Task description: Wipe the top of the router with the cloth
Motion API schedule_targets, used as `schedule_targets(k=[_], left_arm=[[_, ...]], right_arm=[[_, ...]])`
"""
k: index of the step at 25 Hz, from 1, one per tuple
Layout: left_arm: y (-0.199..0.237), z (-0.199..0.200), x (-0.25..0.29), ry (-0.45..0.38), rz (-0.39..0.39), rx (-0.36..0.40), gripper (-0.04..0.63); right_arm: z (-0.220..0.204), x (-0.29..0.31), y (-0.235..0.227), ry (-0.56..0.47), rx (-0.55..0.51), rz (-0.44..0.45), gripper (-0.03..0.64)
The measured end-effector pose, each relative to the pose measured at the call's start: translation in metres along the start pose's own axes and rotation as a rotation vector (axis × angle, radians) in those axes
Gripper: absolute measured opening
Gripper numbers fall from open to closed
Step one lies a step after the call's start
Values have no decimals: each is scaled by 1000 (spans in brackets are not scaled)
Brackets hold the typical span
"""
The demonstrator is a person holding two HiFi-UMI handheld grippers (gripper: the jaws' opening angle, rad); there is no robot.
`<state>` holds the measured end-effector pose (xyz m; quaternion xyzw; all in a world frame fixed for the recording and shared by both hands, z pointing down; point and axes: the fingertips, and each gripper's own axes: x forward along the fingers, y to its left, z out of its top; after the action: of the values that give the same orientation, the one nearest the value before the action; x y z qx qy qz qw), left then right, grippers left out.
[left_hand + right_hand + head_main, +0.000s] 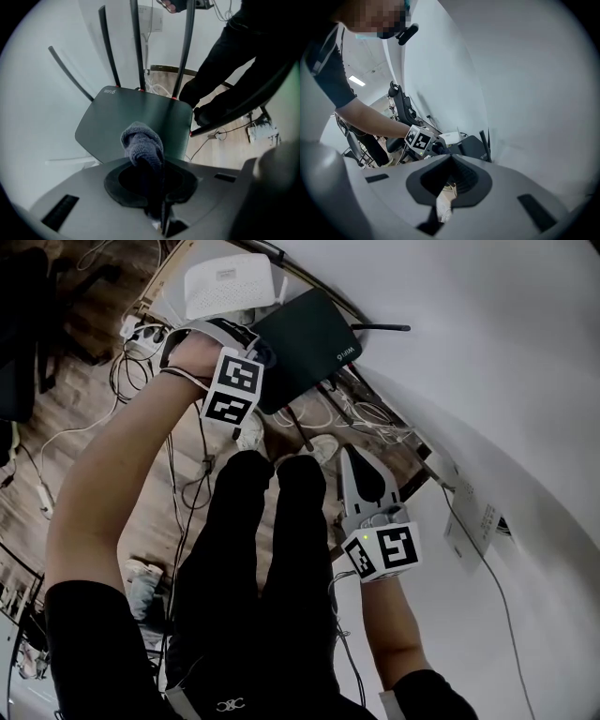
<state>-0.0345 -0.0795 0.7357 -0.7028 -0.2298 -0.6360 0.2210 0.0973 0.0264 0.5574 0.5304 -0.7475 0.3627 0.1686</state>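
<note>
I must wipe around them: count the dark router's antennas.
5 antennas: one leaning left, three upright along the back edge, one off the right side. More may be hidden.

Cool, even indoor light, rather dim; the white wall [487,352] is brightest, without glare; a ceiling lamp [356,80] glows in the right gripper view; both gripper views bulge strongly and fade to black corners; shadows are soft; the floor [94,324] lies dark; the cloth [142,143] is fairly sharp.

Office: wood floor [89,381], tangled cables [366,415], swivel chair [399,102]
</note>
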Motion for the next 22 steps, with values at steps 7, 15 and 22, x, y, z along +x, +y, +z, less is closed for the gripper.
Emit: schedule_targets(k=[7,15,22], left_arm=[[-4,27,4,-29,-104,85,40],[-6,71,6,-115,-188,95,44],[21,86,12,-111,-128,17,49]], right_arm=[[-2,-5,-12,2,0,-4,0],[-7,-7,-14,10,3,10,0],[-10,-10,-20,21,-1,9,0]])
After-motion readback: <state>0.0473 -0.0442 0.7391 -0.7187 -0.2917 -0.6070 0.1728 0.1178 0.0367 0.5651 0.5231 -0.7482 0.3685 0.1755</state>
